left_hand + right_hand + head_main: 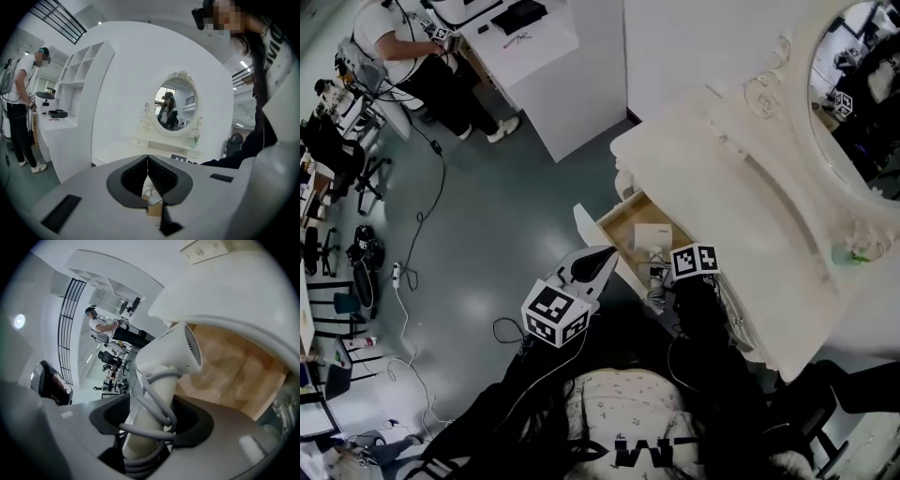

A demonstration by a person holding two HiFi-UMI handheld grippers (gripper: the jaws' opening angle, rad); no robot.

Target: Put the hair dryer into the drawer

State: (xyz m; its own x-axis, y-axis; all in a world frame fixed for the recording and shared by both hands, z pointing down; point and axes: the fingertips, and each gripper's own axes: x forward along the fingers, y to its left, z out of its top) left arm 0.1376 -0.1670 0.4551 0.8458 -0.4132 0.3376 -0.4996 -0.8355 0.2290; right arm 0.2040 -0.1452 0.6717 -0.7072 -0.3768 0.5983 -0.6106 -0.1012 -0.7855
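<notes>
Cream hair dryer [653, 237] poised head-first over the open drawer [628, 217], and we've got it by the handle.

From the head view, our right gripper [694, 274] hangs at the drawer's mouth beside the dressing table's worktop [722, 178], dryer just above the wooden floor, apparently not set down yet. Our left gripper [602, 258] waits by the drawer front, likely keeping clear. Over to the left gripper view: left gripper [147, 159] with jaws pressed together on nothing, facing the mirror [176, 105]. Now the right gripper view: right gripper [152, 416] with jaws spread wide, clamping the cord-wrapped handle, which we reckon keeps the cord bundled. The dryer's [173, 355] long axis runs straight out along the jaws, with the barrel crosswise and its grille facing the wooden drawer floor [234, 366].
</notes>
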